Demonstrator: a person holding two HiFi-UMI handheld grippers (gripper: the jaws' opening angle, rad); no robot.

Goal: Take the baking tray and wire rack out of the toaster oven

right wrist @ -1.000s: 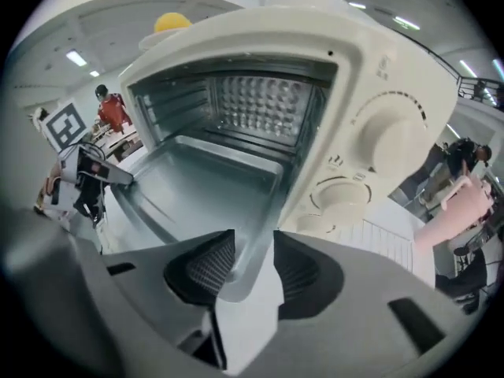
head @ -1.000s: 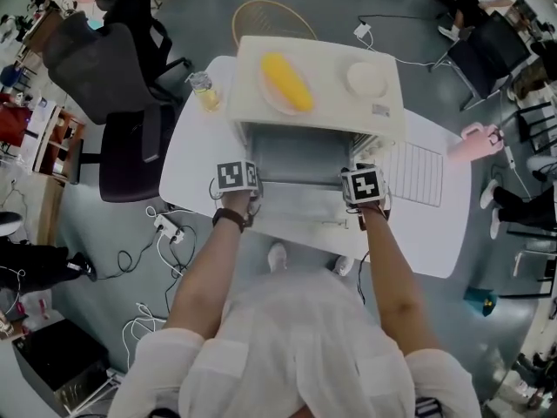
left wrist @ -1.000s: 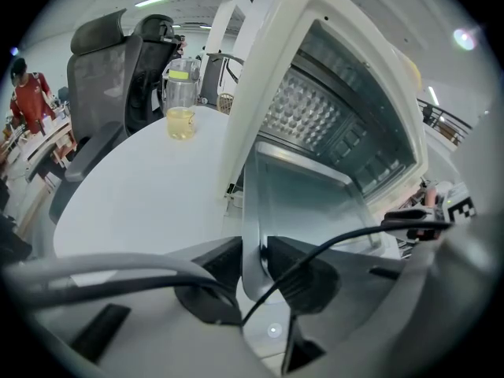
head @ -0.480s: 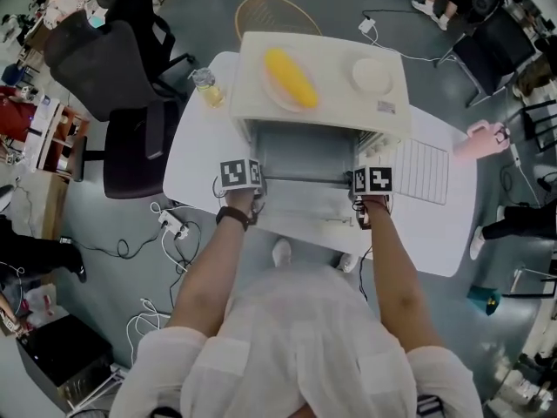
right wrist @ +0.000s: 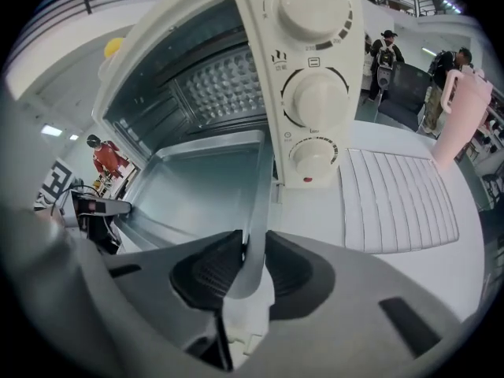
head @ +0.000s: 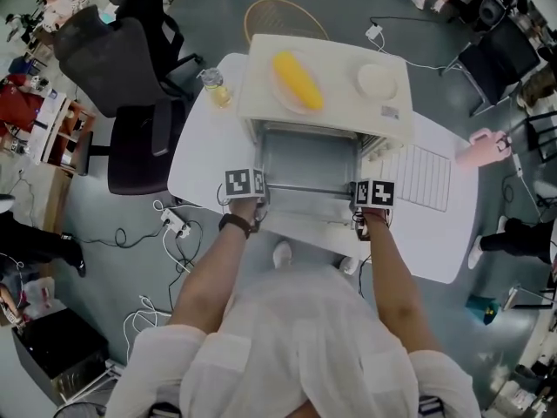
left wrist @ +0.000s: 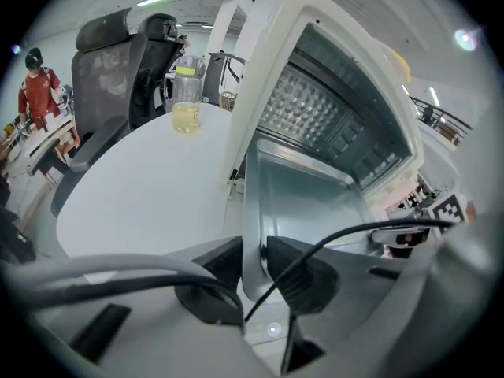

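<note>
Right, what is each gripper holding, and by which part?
The left gripper grips the tray by its left rim; the right gripper is closing its jaws on the right rim.

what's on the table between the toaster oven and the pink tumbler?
The wire rack, lying flat beside the toaster oven; pink tumbler beyond it. Clearest in the right gripper view.

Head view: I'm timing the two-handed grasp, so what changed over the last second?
The right gripper came down and rolled onto the baking tray's right rim; its jaws are closing on it. Unchanged: the left gripper stays clamped on the left rim, the tray sits in the toaster oven, the wire rack lies on the table beside it.
</note>
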